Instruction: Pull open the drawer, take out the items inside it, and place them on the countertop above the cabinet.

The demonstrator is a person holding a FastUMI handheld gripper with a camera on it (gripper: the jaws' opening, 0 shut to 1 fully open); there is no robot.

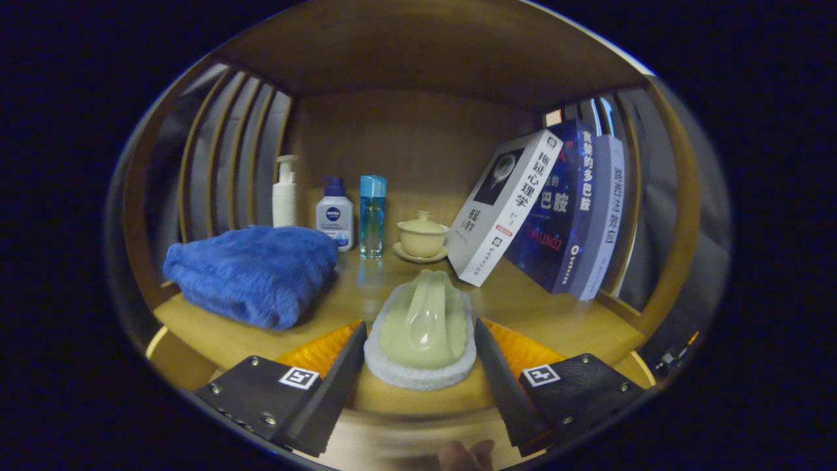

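Hand-held gripper (418,340) is clamped on the sponge (420,353), both fingers pressed against its sides. It's the green-topped, white-based pad with a handle, and it sits between the fingers just over the front of the counter (543,307). My read: this is the placing step, item out of the drawer and at the set-down spot. I can't tell if its base is touching the wood yet.

Next move calls for lowering it flat, then spreading the fingers and backing straight out.

Around it:
- blue towel (255,271) near the left finger
- leaning books (543,216) near the right
- lidded cup on saucer (422,237) and bottles (335,212) beyond

The gap is narrow, so no pushing forward.
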